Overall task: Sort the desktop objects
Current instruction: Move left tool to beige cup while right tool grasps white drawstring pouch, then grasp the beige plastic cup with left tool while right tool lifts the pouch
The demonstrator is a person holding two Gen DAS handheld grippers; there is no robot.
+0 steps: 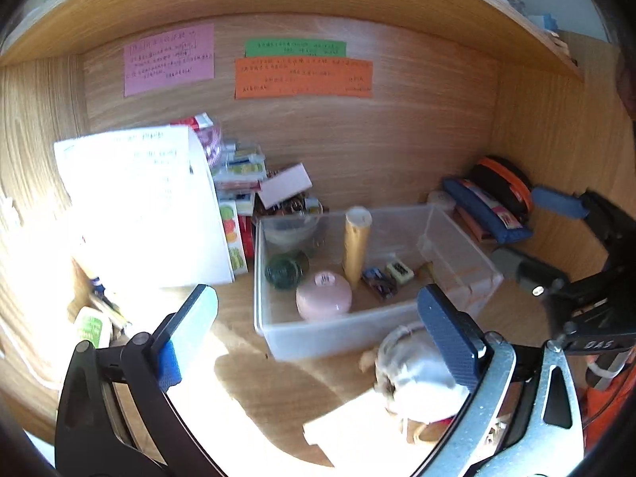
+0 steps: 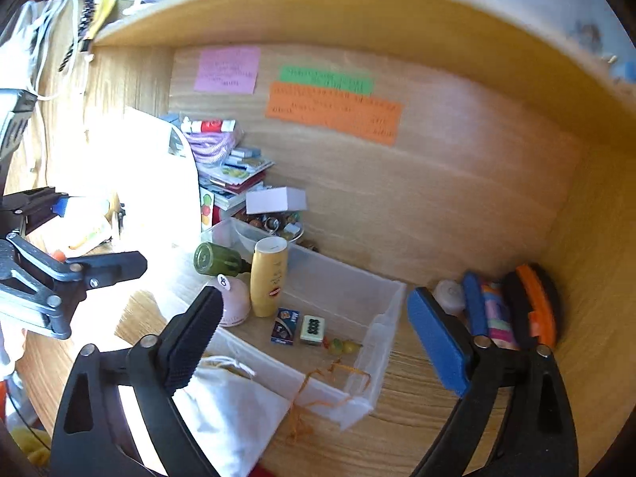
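Both grippers are hovering with jaws spread wide and holding nothing: the left gripper is facing the clear plastic bin on the wooden bench, and the right gripper is looking down into the same bin from the near side. The likeliest thing waiting to be sorted is the white drawstring pouch, which is lying on the bench just outside the bin's near wall, its orange cord trailing against the rim. It looks like soft, light cloth that will be sagging and folding under a pinch, so taking it at the gathered neck near the cord, where the fabric bunches, seems safer than squeezing the slack body. Inside the bin, the yellow bottle is standing upright beside a pink rounded case, a green bottle is lying on its side, and a small blue packet and a green eraser are lying flat; the bottles appear smooth and liable to be tipped.
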